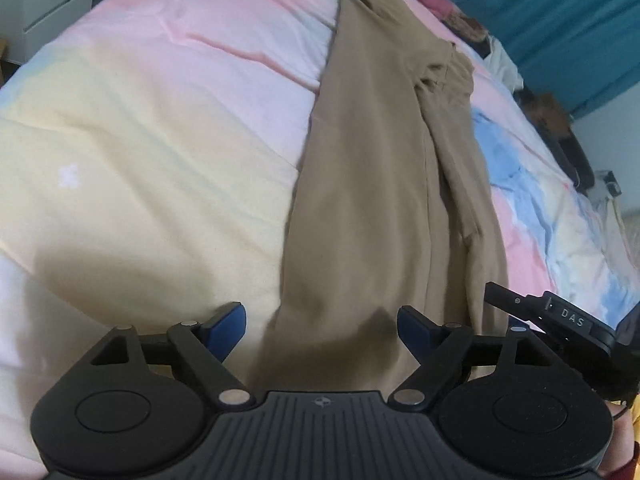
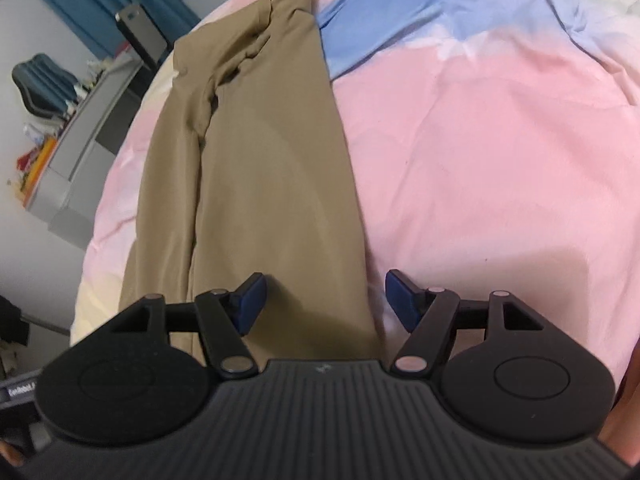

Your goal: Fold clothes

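**Both sets of fingers wide over the near end of the tan garment**

I hold my left gripper [image 1: 320, 330] and my right gripper [image 2: 323, 300] angled down at the tan garment [image 1: 360, 200], and the fingers of each stand wide with nothing pinched. The garment lies as a long, narrow strip running away from me across the pastel bedspread [image 1: 160, 120], already doubled lengthwise, with a bunched, puckered patch [image 1: 440, 76] toward its far end. My left fingers straddle its near end; in the right view only the left blue pad [image 2: 250, 302] sits over cloth while the other hangs over pink bedding.

What I judge could go wrong: the fabric looks thin and slippery, so I may pinch only the top layer and peel the fold open. I could also catch the bedspread along with it, since my right fingers straddle the garment's edge. Uneven grips would skew the next fold, and the puckered patch could get folded in as a crease.

Readable writing: "DAS" on the right gripper's body [image 1: 572, 318], seen from the left view. A label at the right view's lower left edge is too blurred to read.
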The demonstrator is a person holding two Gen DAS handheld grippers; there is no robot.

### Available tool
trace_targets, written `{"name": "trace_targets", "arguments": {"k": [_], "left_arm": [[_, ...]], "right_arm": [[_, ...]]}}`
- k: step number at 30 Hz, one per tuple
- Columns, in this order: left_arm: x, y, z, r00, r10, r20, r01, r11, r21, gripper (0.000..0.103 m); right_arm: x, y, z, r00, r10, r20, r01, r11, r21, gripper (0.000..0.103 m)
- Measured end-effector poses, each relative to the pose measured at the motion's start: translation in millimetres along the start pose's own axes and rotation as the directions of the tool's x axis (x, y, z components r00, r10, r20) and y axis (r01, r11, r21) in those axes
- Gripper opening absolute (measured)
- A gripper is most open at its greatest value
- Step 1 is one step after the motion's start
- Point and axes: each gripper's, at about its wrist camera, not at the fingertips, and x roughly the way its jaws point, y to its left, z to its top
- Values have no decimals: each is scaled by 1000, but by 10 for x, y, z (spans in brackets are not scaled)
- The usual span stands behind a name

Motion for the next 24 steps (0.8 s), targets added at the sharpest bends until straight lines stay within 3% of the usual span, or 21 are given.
{"name": "trace_targets", "arguments": {"k": [5,9,12,13,14,15,16,17,20,24], "left_arm": [[77,-57,-124,999,-35,-32,36,999,29,78],[101,-219,-290,996,-47,-80,58,988,142,69],[125,-307,-351,995,-11,-99,31,978,207,46],[128,-308,-355,995,2,-98,18,978,206,30],[128,-309,-359,995,11,-95,8,979,204,22],[115,-307,-361,996,5,-89,13,980,201,20],[92,-309,-366,997,-3,-81,19,980,199,15],[37,-320,-380,998,-17,-67,30,980,198,13],[-153,-298,-383,995,-94,24,88,978,188,11],[-541,-342,-396,951,-206,229,160,966,204,10]], "right_arm": [[-49,74,-131,996,36,-84,-35,999,6,69],[-96,239,-306,982,26,-188,-43,995,-88,69],[-138,402,-439,967,-14,-254,-38,980,-198,69],[-150,476,-486,962,-37,-269,-33,967,-251,68],[-173,540,-528,962,-64,-265,-19,953,-302,57],[-196,593,-564,962,-96,-256,2,938,-346,47],[-230,619,-569,963,-107,-245,9,928,-371,26],[-264,646,-574,965,-118,-234,16,918,-396,12],[-425,703,-545,976,-120,-184,25,894,-447,8],[-942,744,-341,999,-27,-24,12,883,-469,8]]}}
